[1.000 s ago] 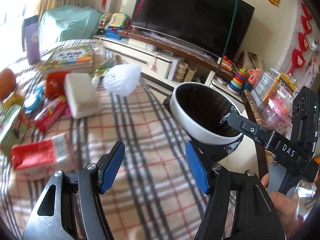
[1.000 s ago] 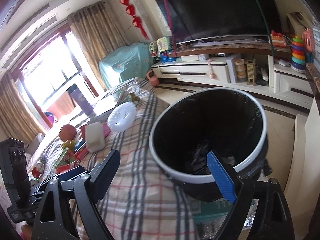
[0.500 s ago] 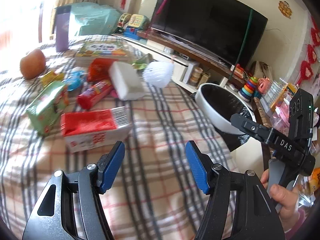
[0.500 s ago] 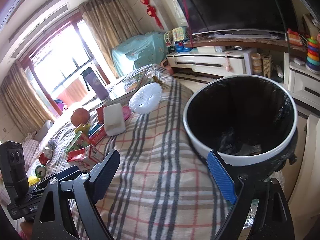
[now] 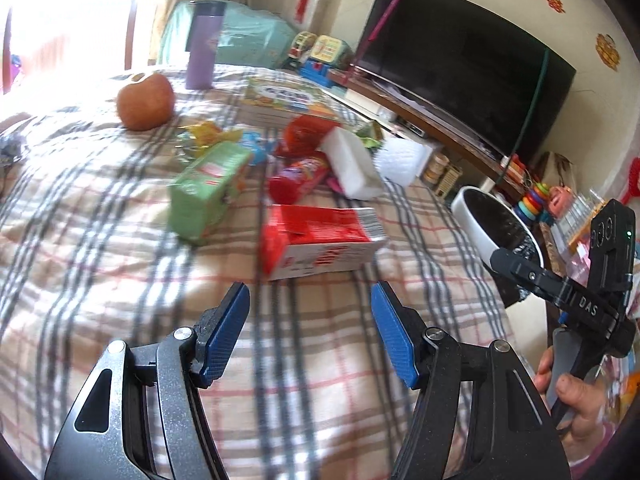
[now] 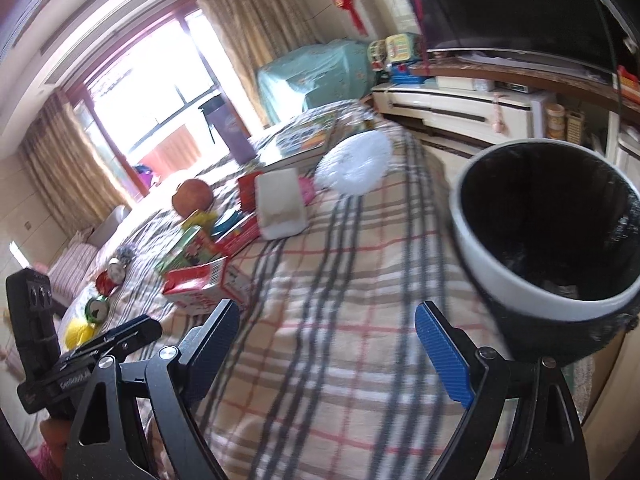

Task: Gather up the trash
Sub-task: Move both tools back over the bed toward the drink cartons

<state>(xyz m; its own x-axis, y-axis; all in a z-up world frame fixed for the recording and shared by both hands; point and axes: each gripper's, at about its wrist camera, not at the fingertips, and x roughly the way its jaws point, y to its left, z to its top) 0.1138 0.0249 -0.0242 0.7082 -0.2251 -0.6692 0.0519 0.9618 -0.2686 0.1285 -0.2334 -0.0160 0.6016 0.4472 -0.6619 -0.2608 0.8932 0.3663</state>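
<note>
Your left gripper [image 5: 310,330] hovers with jaws spread wide and empty; the red carton [image 5: 320,242] lies just beyond them on the plaid bed [image 5: 100,240], long axis running left to right, though it's blurred. Your right gripper [image 6: 328,346], also released, sits nearer the bin [image 6: 520,292].

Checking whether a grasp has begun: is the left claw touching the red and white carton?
Apart. In the left wrist view, checked cloth shows between the open left claw and the red and white carton.
</note>
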